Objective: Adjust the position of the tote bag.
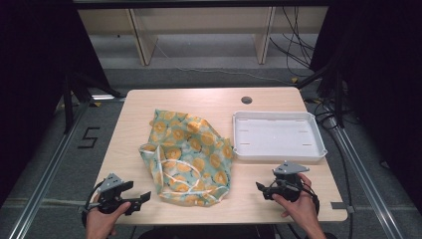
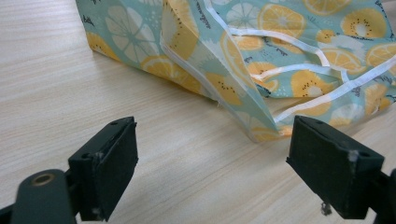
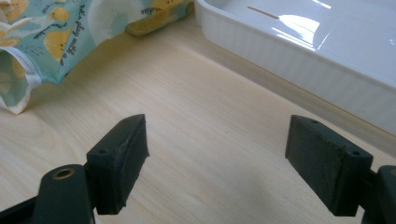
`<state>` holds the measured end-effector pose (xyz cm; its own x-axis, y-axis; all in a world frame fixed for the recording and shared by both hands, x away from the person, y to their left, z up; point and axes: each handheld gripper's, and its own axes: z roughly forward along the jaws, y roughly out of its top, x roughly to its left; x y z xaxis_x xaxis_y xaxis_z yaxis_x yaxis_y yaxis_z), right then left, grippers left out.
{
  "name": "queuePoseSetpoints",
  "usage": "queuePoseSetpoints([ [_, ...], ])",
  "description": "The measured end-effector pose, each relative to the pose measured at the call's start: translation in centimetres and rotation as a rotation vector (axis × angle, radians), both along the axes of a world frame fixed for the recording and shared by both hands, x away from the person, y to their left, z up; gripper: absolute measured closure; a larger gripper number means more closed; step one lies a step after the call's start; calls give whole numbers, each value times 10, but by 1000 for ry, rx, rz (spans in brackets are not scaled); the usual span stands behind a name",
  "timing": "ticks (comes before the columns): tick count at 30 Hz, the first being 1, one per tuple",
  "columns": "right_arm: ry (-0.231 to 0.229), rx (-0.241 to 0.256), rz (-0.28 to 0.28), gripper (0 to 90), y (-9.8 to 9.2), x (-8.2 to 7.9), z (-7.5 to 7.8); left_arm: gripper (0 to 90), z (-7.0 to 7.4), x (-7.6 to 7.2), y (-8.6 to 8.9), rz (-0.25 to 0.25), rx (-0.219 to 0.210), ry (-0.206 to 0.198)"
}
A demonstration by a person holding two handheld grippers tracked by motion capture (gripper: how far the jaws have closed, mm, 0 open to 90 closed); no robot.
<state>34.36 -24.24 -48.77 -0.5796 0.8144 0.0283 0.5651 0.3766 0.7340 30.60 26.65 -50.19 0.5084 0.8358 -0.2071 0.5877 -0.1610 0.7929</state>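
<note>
The high view took in the whole counter (image 1: 149, 107): a fruit-print drawstring bag (image 1: 186, 154) lay crumpled at its middle, a white tray (image 1: 278, 135) just right of it. The left gripper (image 2: 212, 163) had its jaws spread wide and empty, a bag corner just ahead between them. The right gripper (image 3: 217, 161), jaws likewise released, faced bare wood, with the bag off to one side and the tray to the other.

bag (image 1: 186, 157) – table (image 1: 214, 102) centre | tray (image 1: 278, 135) – right of bag
</note>
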Motion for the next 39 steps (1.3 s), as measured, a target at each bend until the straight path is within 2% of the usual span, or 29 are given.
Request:
queuePoseSetpoints([
  [3,-7,-9,13,217,-1,1,-2,151,0,0,0,4,-1,0],
  [4,18,-3,9,212,0,0,-1,152,0,0,0,6,-2,-2],
  [5,13,-10,35,211,0,1,-2,152,0,0,0,6,-2,-2],
  [7,23,-7,33,212,0,1,-3,152,0,0,1,7,-3,0],
  [8,1,-6,22,210,2,0,-4,152,0,0,0,14,-7,0],
  [15,7,-13,37,205,3,0,-4,152,1,1,0,21,-9,-9],
  [17,8,-10,36,205,4,0,-4,152,2,1,1,21,2,-8],
  [20,1,-13,43,205,3,0,-4,152,3,3,1,33,-19,-22],
  [21,36,-5,47,205,4,0,-2,152,4,3,2,27,-3,-18],
  [23,31,0,42,205,5,-1,-3,152,6,5,2,31,-19,-23],
  [24,7,-8,42,205,5,-1,-4,152,7,7,2,39,-23,-27],
  [26,11,2,35,205,7,-2,-3,153,9,10,2,35,-19,-36],
  [27,2,-4,50,205,7,-1,-3,153,11,12,2,43,-21,-40],
  [29,-1,3,44,206,8,-2,-2,153,15,18,2,57,-32,-51],
  [33,13,13,50,206,12,-3,-1,153,25,33,-3,54,-14,-72],
  [34,18,9,55,207,13,-4,-1,153,28,41,-5,51,-5,-72],
  [36,11,10,63,208,15,-4,-1,158,30,46,-7,53,-5,-71],
  [37,4,6,71,208,14,-3,-2,161,32,55,-10,62,-6,-69],
  [39,4,6,69,209,14,-3,-2,162,33,59,-10,67,3,-69],
])
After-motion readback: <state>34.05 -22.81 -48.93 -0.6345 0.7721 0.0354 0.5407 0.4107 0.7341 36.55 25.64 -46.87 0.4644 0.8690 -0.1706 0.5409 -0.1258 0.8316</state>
